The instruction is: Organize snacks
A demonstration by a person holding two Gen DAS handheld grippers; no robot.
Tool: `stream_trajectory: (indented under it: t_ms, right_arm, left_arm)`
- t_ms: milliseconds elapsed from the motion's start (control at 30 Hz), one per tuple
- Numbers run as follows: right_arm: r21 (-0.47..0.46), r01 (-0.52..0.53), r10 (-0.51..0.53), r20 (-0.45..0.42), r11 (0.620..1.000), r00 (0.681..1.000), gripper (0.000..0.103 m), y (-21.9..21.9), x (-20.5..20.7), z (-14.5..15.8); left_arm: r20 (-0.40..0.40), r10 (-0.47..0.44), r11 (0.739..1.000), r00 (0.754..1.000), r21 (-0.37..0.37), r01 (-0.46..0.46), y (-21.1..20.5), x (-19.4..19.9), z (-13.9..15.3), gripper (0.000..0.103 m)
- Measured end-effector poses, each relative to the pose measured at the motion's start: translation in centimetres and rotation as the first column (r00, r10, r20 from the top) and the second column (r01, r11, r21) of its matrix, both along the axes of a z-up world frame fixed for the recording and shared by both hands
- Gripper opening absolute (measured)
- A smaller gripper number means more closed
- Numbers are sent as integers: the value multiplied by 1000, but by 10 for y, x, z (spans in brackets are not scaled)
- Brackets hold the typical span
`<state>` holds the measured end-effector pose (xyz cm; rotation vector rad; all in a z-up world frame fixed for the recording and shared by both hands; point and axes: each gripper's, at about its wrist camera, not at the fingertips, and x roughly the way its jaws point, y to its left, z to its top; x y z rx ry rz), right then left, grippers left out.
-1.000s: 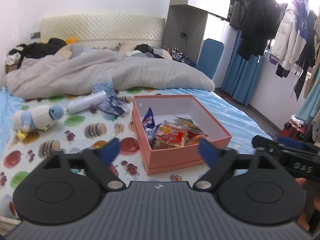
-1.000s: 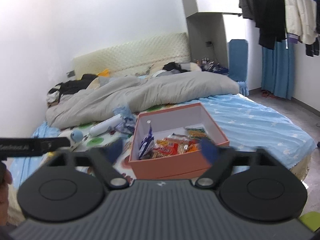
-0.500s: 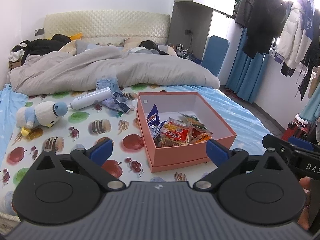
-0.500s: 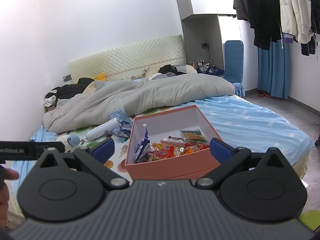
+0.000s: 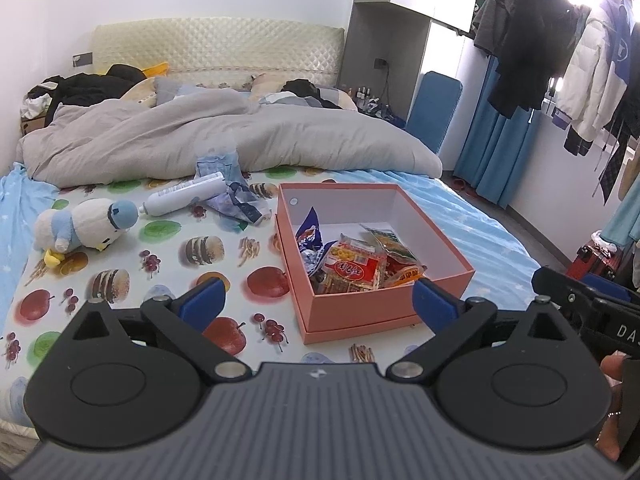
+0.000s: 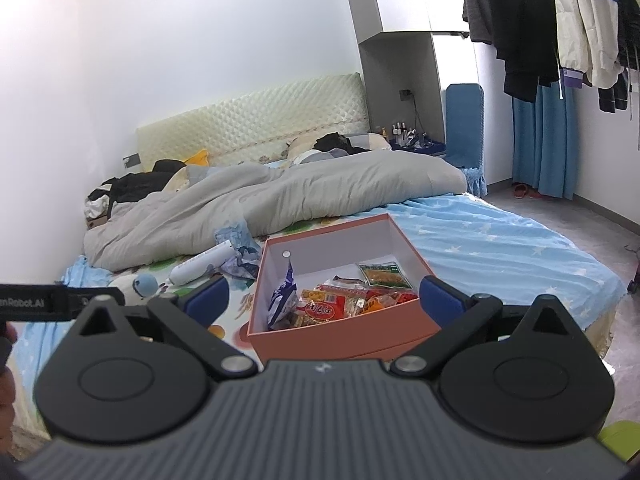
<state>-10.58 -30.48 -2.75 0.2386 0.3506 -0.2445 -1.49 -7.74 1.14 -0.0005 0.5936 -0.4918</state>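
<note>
An open pink box (image 5: 384,312) sits on the bed, also seen in the right wrist view (image 6: 340,334). Inside lie several snack packets: a blue one (image 5: 310,236), a red and yellow one (image 5: 352,270) and a green-edged one (image 5: 390,240). In the right wrist view they show as blue (image 6: 284,294), red (image 6: 322,310) and green (image 6: 382,274). My left gripper (image 5: 318,304) is open and empty, in front of the box. My right gripper (image 6: 322,300) is open and empty, also short of the box. The right gripper's body (image 5: 588,308) shows at the left view's right edge.
A plush penguin (image 5: 86,228), a white bottle (image 5: 184,200) and crumpled blue wrappers (image 5: 236,204) lie left of the box on the fruit-print sheet. A grey duvet (image 5: 224,140) covers the far half of the bed. Clothes (image 5: 560,40) hang at right.
Both grippers have pulled back and up slightly from the box, and both views have steadied. The jaws stay open and the box and snacks have not moved.
</note>
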Motion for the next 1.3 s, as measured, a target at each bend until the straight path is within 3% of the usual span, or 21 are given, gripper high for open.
stream_trajectory:
  t_ms: [1300]
  right_arm:
    - [-2,-4,4,7,1000,1000,103,2,0,4]
  left_arm:
    - [2,-2,1000,1000,1,2,-3,-4,1,101]
